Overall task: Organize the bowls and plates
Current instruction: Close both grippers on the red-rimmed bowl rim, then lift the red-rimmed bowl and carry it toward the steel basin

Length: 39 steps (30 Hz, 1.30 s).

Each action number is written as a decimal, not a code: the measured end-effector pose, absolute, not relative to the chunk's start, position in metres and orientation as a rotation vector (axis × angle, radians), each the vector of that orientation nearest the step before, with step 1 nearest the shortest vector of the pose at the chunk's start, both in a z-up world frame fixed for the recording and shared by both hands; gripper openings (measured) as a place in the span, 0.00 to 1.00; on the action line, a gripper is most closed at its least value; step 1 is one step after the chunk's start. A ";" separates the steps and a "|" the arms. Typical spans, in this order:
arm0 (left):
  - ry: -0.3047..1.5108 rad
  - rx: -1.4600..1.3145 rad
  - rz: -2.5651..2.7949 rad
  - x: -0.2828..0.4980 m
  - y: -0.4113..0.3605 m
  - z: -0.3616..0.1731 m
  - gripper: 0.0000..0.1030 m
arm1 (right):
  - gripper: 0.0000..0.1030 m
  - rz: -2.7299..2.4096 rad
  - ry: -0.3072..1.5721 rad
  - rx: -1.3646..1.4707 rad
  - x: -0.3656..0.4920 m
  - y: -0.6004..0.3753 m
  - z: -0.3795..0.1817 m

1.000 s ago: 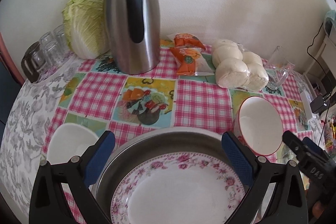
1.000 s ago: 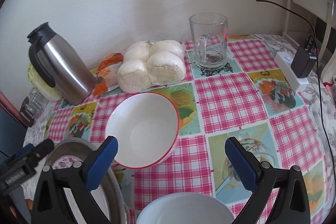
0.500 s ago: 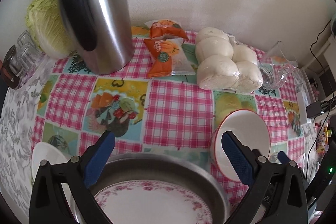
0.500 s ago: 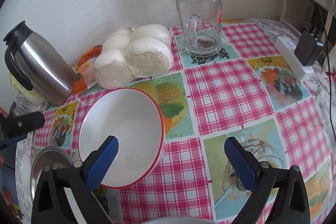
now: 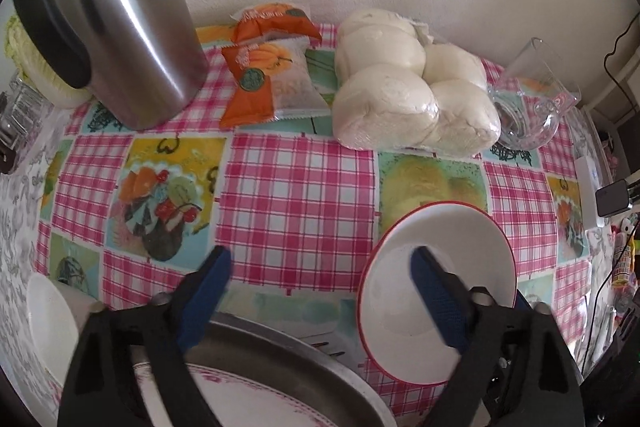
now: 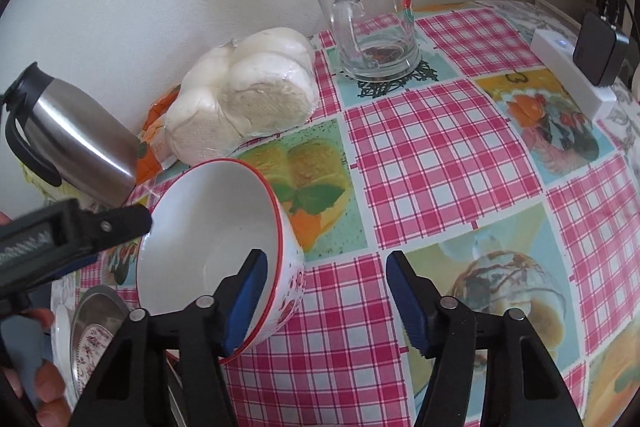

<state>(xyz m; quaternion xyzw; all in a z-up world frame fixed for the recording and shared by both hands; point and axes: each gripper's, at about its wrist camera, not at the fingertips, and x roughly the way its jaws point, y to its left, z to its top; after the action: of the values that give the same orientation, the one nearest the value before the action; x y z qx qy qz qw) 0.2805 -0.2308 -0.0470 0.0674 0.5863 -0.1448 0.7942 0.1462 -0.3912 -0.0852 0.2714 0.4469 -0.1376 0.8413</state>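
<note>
A white bowl with a red rim (image 6: pixel 208 239) sits on the checked tablecloth; it also shows in the left wrist view (image 5: pixel 436 267). My right gripper (image 6: pixel 324 295) is open, its left finger inside the bowl and its right finger outside, straddling the near wall. My left gripper (image 5: pixel 320 291) is open, its right finger over the bowl. A steel pan (image 5: pixel 296 367) holding a flowered plate (image 5: pixel 256 403) lies under the left gripper. A plain white bowl (image 5: pixel 48 323) sits at the lower left.
A steel thermos jug (image 5: pixel 120 19), snack packets (image 5: pixel 268 75), wrapped white buns (image 5: pixel 404 87) and a glass mug (image 6: pixel 372 23) stand along the wall. A cabbage and glasses are at far left. A white adapter with a black plug (image 6: pixel 580 67) lies at the right edge.
Both grippers moved forward towards the red-rimmed bowl. The right gripper narrowed and now straddles the bowl's wall; the bowl looks tipped. The left gripper also narrowed.
</note>
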 end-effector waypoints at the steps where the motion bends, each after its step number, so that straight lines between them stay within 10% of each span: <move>1: 1.271 0.147 -0.313 0.281 -0.233 -0.050 0.73 | 0.61 -0.289 0.937 0.582 0.145 -0.393 -0.085; 19: 1.332 0.196 -0.366 0.273 -0.262 -0.086 0.13 | 0.41 -0.191 1.007 0.619 0.162 -0.373 -0.101; 39: 1.171 0.101 -0.468 0.240 -0.253 -0.044 0.12 | 0.33 -0.196 0.920 0.642 0.148 -0.382 -0.068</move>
<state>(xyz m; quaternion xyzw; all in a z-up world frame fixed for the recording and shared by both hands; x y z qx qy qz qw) 0.2395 -0.2529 -0.0445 0.0471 0.5471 -0.2187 0.8066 0.1479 -0.3815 -0.0681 0.3041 0.4355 -0.0928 0.8422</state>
